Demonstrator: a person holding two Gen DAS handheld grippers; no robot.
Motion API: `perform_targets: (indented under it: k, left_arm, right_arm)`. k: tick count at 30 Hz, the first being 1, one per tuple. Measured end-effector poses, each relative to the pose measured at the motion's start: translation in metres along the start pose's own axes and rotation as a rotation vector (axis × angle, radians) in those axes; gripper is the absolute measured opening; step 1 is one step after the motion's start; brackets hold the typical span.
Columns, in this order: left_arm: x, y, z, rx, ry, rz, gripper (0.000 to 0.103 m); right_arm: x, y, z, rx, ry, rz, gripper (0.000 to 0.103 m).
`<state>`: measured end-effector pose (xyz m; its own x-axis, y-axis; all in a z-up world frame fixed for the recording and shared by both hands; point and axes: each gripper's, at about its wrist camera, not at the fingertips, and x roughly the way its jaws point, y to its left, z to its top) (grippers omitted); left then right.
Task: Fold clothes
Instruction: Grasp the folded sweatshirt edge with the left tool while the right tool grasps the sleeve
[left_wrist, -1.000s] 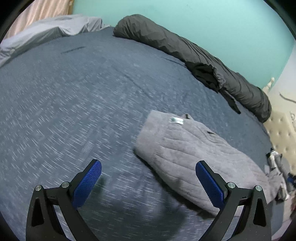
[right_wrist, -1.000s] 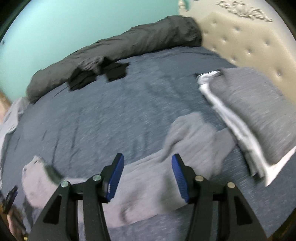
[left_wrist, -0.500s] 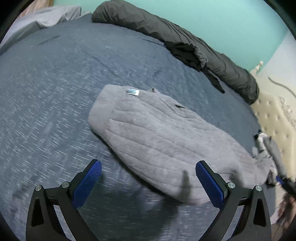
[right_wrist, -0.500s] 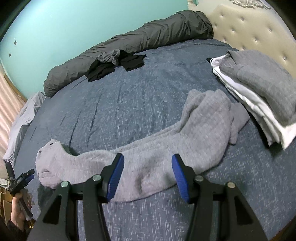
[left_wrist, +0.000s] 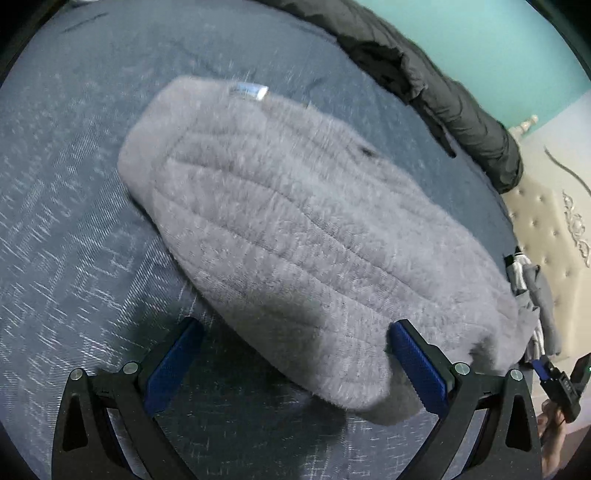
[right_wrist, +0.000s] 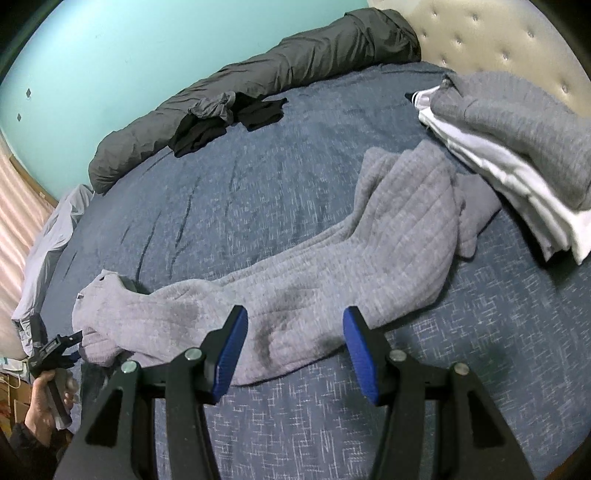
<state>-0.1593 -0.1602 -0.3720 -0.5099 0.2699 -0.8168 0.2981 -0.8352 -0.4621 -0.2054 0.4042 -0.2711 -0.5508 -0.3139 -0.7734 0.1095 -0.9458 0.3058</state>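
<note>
Left wrist view: your left gripper hangs with jaws spread wide and nothing between them, straddling the near hem of the pale grey ribbed knit garment, which stretches toward 2 o'clock across the dark blue bedspread; that straddle suits a pinch on the edge. Right wrist view: your right gripper, likewise released, frames the garment's middle, while a folded stack of grey and white clothes waits at 2 o'clock, likely where finished items go.
</note>
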Motion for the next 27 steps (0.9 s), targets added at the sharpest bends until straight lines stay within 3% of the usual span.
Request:
perform_targets:
  k: [5, 13, 19, 23, 26, 27]
  left_arm:
    - [0.005, -0.004, -0.002, -0.002, -0.012, 0.043, 0.103]
    - [0.002, 0.000, -0.005, -0.012, -0.043, -0.011, 0.101]
    - [-0.008, -0.009, -0.007, 0.021, -0.067, -0.049, 0.071]
    - [-0.011, -0.015, -0.007, 0.051, -0.075, -0.075, 0.035]
    - [-0.014, -0.017, -0.004, 0.077, -0.086, -0.075, 0.019]
    - [-0.016, -0.017, -0.001, 0.084, -0.092, -0.074, 0.019]
  right_arm:
    - [0.007, -0.002, -0.003, 0.005, 0.009, 0.008, 0.055]
    - [0.015, -0.005, -0.007, 0.012, 0.021, 0.015, 0.055]
    - [0.015, -0.006, -0.008, 0.012, 0.024, 0.007, 0.055]
    - [0.015, -0.009, -0.008, 0.021, 0.025, 0.000, 0.055]
    - [0.020, -0.011, -0.011, 0.034, 0.042, 0.007, 0.055]
    - [0.022, -0.012, -0.012, 0.038, 0.054, 0.014, 0.055]
